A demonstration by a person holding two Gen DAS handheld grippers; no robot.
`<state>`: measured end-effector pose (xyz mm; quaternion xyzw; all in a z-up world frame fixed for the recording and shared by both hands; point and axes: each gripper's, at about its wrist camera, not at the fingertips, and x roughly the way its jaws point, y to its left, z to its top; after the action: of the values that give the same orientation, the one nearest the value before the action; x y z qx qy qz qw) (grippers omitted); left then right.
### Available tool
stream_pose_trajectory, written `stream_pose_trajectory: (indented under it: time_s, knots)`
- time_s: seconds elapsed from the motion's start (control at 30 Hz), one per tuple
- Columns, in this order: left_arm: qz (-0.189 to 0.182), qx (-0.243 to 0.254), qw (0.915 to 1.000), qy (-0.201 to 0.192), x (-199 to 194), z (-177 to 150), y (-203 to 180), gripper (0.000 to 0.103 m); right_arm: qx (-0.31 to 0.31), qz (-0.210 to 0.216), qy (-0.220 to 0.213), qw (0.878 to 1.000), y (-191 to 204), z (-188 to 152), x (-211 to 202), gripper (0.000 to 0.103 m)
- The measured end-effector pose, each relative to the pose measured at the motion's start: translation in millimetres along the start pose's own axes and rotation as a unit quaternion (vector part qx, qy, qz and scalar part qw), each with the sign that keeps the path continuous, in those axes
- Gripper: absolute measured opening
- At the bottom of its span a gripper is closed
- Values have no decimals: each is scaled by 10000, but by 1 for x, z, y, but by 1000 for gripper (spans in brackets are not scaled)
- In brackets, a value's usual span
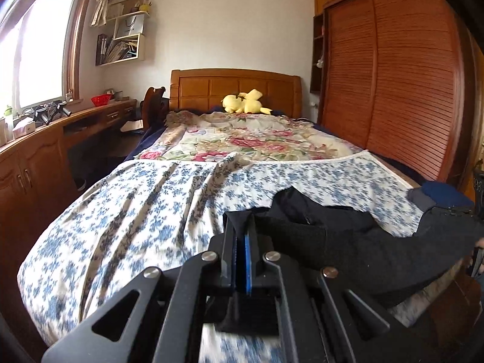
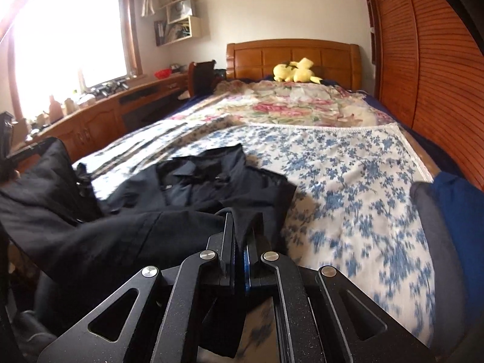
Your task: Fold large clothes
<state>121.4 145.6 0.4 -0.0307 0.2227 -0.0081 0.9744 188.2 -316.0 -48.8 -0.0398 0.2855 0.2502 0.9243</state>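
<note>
I've both jaws clenched on the black shirt's (image 2: 193, 181) hem at the bed's (image 1: 121, 211) foot edge; shirt rumpled, no fold made yet.

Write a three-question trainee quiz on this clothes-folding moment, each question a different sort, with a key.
1. True or false: both grippers are shut on the black garment.
2. The garment lies on which cloth? A) the pink flowered quilt B) the blue flowered sheet C) a plain white towel
3. Fill in: the yellow plush toy sits by the bed's ____.

Key: 1 true, the left gripper and the right gripper each pinch an edge. 2 B. 3 headboard.
</note>
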Motion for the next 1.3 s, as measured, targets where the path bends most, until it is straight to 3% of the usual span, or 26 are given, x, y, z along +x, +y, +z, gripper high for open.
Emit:
stream_pose_trajectory:
  time_s: [0.37, 0.63, 0.77, 0.8, 0.83, 0.87, 1.03, 1.3]
  knots:
    - [248, 119, 9996, 111, 113, 48, 20, 2, -114, -624, -159, 9979, -54, 84, 154, 1]
    - [290, 95, 9990, 315, 160, 29, 20, 5, -76, -954, 409, 9946, -62, 85, 221, 2]
    - [114, 190, 9990, 377, 155, 16, 14, 8, -21, -985, 612, 9933, -60, 71, 225, 10]
    - [73, 177, 9991, 380, 154, 15, 14, 11, 5, -990, 634, 9931, -60, 68, 223, 26]
    - [-20, 125, 9993, 349, 149, 10, 13, 17, 22, -989, 650, 9930, -59, 65, 221, 50]
    - [-53, 97, 9994, 335, 146, 7, 12, 20, 15, -937, 646, 9935, -58, 62, 217, 56]
    - [-267, -38, 9992, 302, 129, -15, 12, 32, -166, -1024, 590, 9929, -49, 52, 184, 60]
    - [-395, -58, 9984, 395, 109, -52, 19, 34, -124, -839, 851, 9928, -29, 8, 156, 61]
